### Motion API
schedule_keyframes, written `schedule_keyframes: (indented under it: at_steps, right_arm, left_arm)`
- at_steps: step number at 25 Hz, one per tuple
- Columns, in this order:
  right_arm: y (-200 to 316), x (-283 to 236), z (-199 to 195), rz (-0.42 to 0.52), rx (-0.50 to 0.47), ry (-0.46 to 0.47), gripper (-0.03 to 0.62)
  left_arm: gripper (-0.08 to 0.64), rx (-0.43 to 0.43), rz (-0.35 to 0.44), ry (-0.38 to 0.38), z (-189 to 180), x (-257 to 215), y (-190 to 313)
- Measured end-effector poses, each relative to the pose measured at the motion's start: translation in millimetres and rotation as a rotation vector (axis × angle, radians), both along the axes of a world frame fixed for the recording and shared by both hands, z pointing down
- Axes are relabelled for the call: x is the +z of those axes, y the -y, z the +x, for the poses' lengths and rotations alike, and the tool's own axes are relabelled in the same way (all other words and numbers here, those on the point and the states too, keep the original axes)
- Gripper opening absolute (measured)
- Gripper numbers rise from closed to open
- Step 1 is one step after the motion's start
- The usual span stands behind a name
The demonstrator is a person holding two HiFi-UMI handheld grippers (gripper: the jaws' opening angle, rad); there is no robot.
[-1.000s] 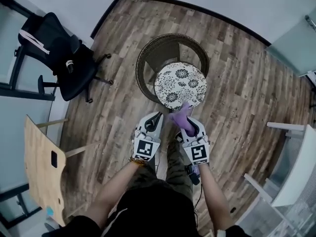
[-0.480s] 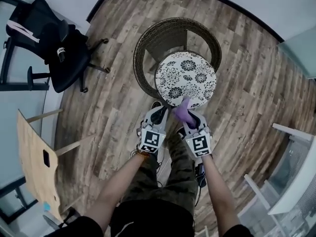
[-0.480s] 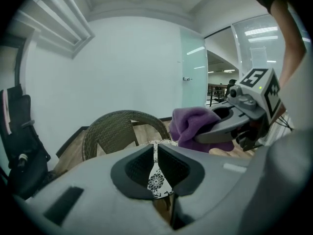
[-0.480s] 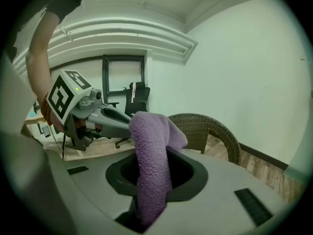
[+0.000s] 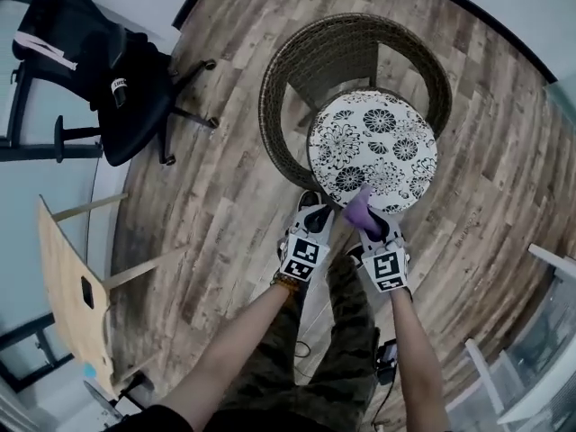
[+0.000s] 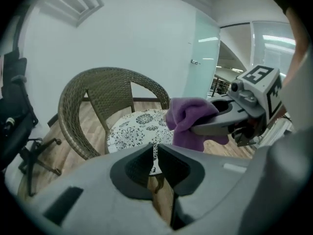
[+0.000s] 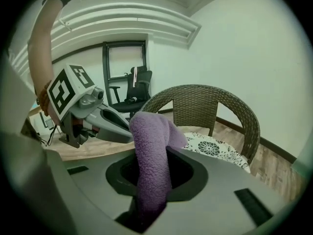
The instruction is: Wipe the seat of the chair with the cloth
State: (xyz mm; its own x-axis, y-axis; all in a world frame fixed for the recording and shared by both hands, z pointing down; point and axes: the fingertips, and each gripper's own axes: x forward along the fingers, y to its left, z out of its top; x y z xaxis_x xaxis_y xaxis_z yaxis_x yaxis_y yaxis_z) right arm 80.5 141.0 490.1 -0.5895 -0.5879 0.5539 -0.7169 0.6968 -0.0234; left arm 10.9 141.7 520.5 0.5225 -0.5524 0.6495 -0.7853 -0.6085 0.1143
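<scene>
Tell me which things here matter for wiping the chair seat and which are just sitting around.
For the job:
purple cloth
right claw, shut on it
wicker chair
floral seat

Just around:
black office chair
wooden chair
</scene>
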Motion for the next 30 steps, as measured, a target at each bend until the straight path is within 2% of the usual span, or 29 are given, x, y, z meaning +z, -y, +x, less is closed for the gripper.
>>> schedule_keyframes:
  at_steps: [4,7,11,21,25,30]
  right_arm:
    - [2.1,34.9,-19.5,-0.041,-0.071,-0.037,0.091]
    - [2.7,65.5,-26.1,-0.084,-0.115,-0.072,0.092]
    - [12.2,96.7,-26.8,-0.14,-0.111,-0.103,0.092]
    - [17.1,155.5,-35.9,-0.242,-0.158,-0.194,0.092]
    - [18.4,162.7,-34.6,-0.251,-0.156,-0.212,0.092]
    - [17.8,165.4,-32.4,-0.253,-0.174,-0.232,0.092]
  left_arm:
    - [0.02,-0.013,-0.07,-0.011,-8.9,47.2,3.1]
    - [0.02,-0.015,-0.104,-0.035,-2.0,69.1,12.3]
    - [0.02,-0.023,-0.171,-0.055,4.5,98.9,22.5]
    - [0.02,-0.024,-0.281,-0.016,3.6,150.1,23.6]
    - [0.02,-0.053,-0.3,-0.023,1.2,158.7,27.7]
    - [0.017,-0.041,-0.303,0.009,1.6,168.9,24.2]
